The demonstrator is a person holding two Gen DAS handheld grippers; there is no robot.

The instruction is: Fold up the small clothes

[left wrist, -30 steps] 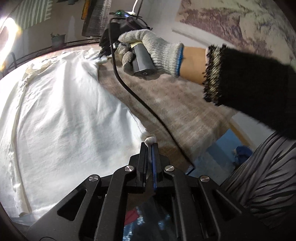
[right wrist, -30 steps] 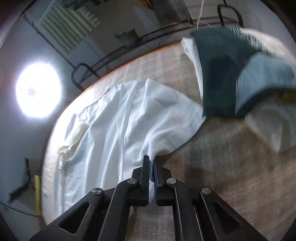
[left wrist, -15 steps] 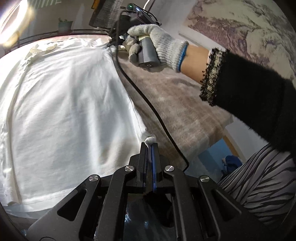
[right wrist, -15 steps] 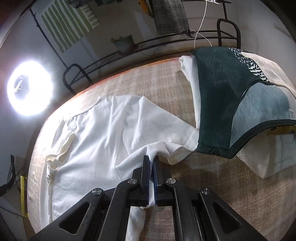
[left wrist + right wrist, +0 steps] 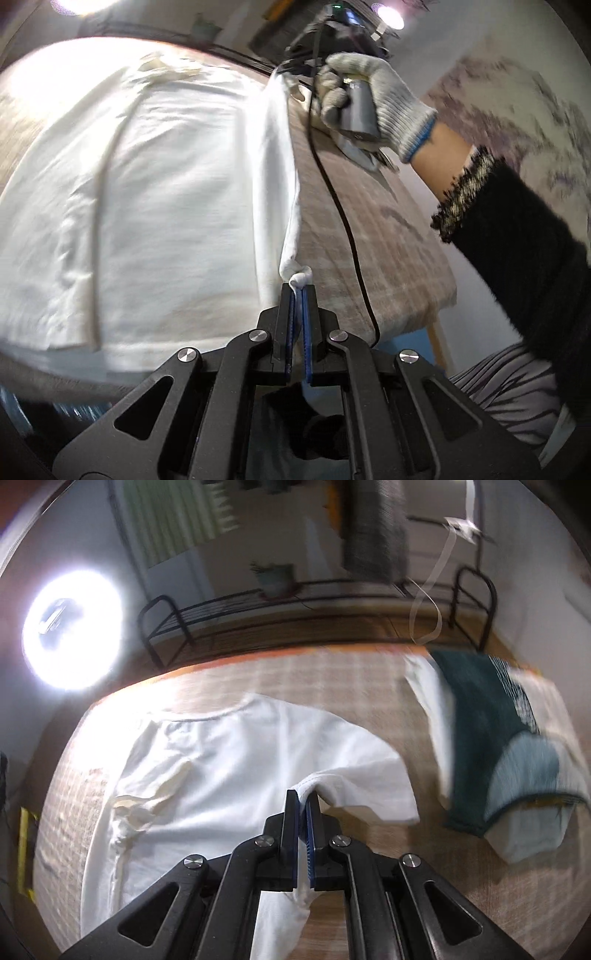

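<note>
A table (image 5: 369, 701) under a brownish checked cloth fills the middle of the room, with a black metal rack (image 5: 295, 602) behind it and a ring light (image 5: 72, 629) glaring at the far left.

The left gripper (image 5: 300, 286) is clamped tight on a bunched corner of the white shirt (image 5: 147, 203), right at the shirt's edge nearest the person. The right gripper (image 5: 303, 797) is likewise clenched on a pinch of the same white cloth, by the sleeve. A second ago that edge lay flat on the table; now it is lifted into a taut ridge running between the two grippers, and the sleeve side has risen off the cloth and begun to curl over the shirt's body. Both views have swung and blurred since then.

The gloved hand (image 5: 373, 96) gripping the right tool's handle stands above the far end of the ridge, a black cable (image 5: 340, 206) trailing from it across the table, a black sleeve (image 5: 517, 236) behind it.

The rest of the shirt lies spread on the table. Well apart, on the right, sits a pile of clothes (image 5: 491, 746), dark green on white. A pale patterned hanging (image 5: 517, 103) covers the wall behind the arm.
</note>
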